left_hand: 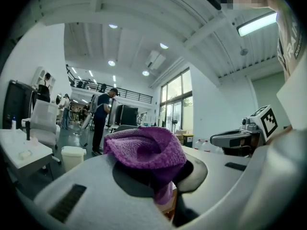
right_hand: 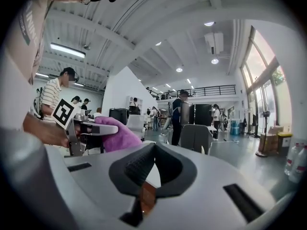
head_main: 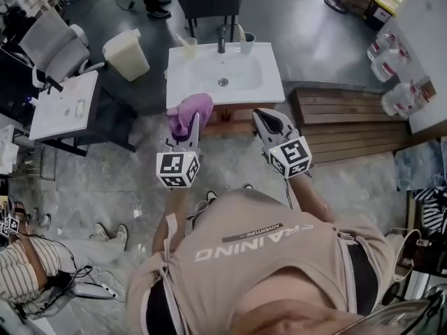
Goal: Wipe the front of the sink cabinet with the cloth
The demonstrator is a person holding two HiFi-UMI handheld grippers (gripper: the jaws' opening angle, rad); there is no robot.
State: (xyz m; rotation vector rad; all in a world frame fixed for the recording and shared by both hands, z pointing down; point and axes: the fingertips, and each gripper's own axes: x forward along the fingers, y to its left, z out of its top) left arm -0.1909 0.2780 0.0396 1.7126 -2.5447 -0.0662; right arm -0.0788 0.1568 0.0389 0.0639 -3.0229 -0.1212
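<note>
One purple cloth point(head_main: 190, 110) is bunched in the left gripper point(head_main: 188, 125), right at the front-left corner of the one sink cabinet point(head_main: 234, 119), about 7 o'clock off the white basin point(head_main: 209, 82). I can't tell whether it is touching the wooden front below the rim. In the left gripper view the cloth point(left_hand: 144, 147) fills the space between the jaws of the left gripper point(left_hand: 163, 178), which are clamped on it, and a flap hangs down past them.

There are two grippers. The right gripper point(head_main: 265, 119) sits at the front-right corner of the basin, at 5 o'clock. In its own view the right gripper point(right_hand: 147, 176) has its jaws drawn in to a narrow slit with nothing between them. The same view shows the cloth point(right_hand: 115, 134) off at 9 o'clock.

On the back rim of the basin stand one faucet point(head_main: 221, 42) at 12 o'clock and two cups, one cup point(head_main: 190, 47) at 11 and the other cup point(head_main: 247, 42) at 1.

A wooden pallet point(head_main: 342, 121) lies just beside the cabinet at 3 o'clock. A pale bin point(head_main: 126, 53) stands near it at 10 o'clock, and a second white unit point(head_main: 64, 105) sits apart at 9. A strip of grey floor point(head_main: 230, 155) lies between the cabinet front and the person.
</note>
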